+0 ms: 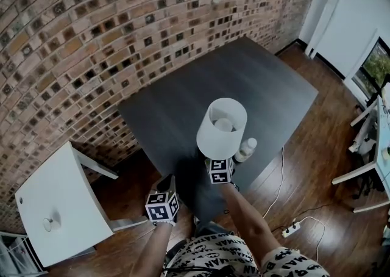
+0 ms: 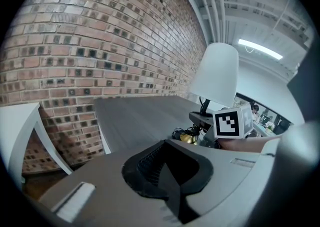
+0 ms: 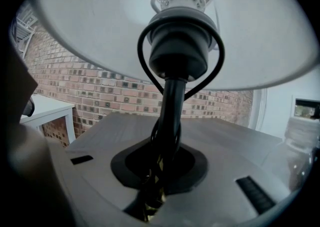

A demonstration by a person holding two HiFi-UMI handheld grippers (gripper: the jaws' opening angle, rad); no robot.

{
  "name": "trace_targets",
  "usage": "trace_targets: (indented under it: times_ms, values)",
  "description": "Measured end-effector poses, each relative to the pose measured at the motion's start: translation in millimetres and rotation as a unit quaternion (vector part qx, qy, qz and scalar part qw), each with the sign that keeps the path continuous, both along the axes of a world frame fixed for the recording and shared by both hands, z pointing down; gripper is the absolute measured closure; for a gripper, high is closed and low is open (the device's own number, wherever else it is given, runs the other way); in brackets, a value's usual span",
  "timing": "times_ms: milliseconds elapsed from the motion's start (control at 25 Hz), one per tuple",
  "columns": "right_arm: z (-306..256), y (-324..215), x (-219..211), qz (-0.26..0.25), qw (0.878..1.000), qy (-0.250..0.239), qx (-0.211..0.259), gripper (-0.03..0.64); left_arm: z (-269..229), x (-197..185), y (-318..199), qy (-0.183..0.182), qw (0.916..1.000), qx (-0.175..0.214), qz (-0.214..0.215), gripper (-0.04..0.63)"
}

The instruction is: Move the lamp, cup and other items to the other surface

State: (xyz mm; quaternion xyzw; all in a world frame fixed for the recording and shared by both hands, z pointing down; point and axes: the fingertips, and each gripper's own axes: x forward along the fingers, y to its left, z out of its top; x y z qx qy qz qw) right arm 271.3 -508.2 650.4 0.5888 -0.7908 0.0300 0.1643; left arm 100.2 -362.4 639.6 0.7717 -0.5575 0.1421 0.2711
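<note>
The brick wall (image 1: 91, 44) stood behind both surfaces; the wooden floor (image 1: 317, 166) lay below. The dark table (image 1: 244, 80) ran out from the wall; the white table (image 1: 61, 202) stood apart from it at the left of the head view, also against the wall.

The lamp (image 1: 222, 126) stood upright over the near edge of the dark table, its white shade uppermost; its black stem (image 3: 170, 106) ran down between the jaws of the right gripper (image 1: 218, 161), which were clamped on it; a black cord (image 3: 145, 46) looped around the socket. Whether the brass base (image 2: 190, 137) touched the table could not be told.

The left gripper (image 1: 165, 181) hung near the table's near corner, left of the lamp; its jaws were together with nothing between them.

A clear bottle (image 1: 245, 149) stood on the dark table just beside the lamp; a small round white item (image 1: 50, 224) lay on the white table; a power strip (image 1: 291, 229) lay on the floor.
</note>
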Motion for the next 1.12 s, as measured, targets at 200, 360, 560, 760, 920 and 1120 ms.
trace_targets:
  times_ms: [200, 360, 560, 760, 920, 1120]
  values:
    - [-4, -1, 2, 0.010, 1.000, -0.011, 0.007, 0.490, 1, 4, 1, 0.001, 1.0000, 0.001, 0.005, 0.595]
    - [-6, 0, 0, 0.009, 1.000, -0.018, 0.010, 0.415, 1, 5, 4, 0.001, 1.0000, 0.001, 0.006, 0.595]
    - [-1, 13, 0, 0.010, 1.000, -0.029, -0.001, 0.345, -1, 0, 9, 0.002, 1.0000, 0.003, 0.000, 0.595]
    - [3, 53, 9, 0.037, 0.997, -0.040, -0.053, 0.317, -8, -8, 24, 0.005, 0.9999, 0.007, -0.007, 0.595]
    - [-2, 105, -3, 0.036, 0.990, -0.052, -0.127, 0.319, -17, -20, 46, 0.009, 0.9998, 0.012, -0.010, 0.595]
    - [-23, 167, -29, 0.013, 0.982, -0.071, -0.176, 0.322, -28, -36, 83, 0.028, 0.9992, 0.021, -0.018, 0.595]
